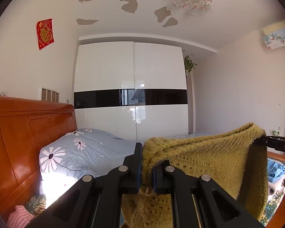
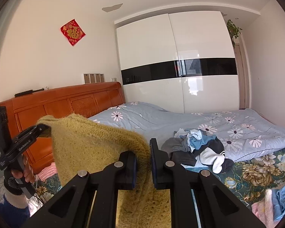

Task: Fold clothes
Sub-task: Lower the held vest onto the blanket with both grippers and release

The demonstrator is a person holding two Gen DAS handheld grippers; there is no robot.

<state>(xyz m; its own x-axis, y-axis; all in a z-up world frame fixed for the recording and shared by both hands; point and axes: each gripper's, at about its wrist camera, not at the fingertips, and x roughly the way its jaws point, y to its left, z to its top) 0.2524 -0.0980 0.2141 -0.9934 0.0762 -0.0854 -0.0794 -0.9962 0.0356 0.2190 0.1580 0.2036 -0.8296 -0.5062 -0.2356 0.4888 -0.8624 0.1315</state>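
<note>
Sweater: a fuzzy mustard sweater [image 2: 96,144] hung in the air above the bed [image 2: 237,131], stretched between the two grippers, its lower part drooping below both views.
Left gripper: the left gripper [image 1: 146,168] had its fingers narrow, pinched on a bunched edge of the knit.
Right gripper: the right gripper [image 2: 143,163] was likewise closed down on a fold of the knit, fabric filling the gap.
Stage: judged a lift and spread, with no fold made yet.
Pile: more clothes [image 2: 199,148] lay heaped on the bed, well apart from the sweater.
Risk, slip: each hold looked small and on loose knit, so a hard pull apart could drag an edge free.
Risk, twist: the span sagged unevenly, so laying it down like this could leave it rumpled.
Risk, snag: long fibres might catch on the pads at release.
</note>
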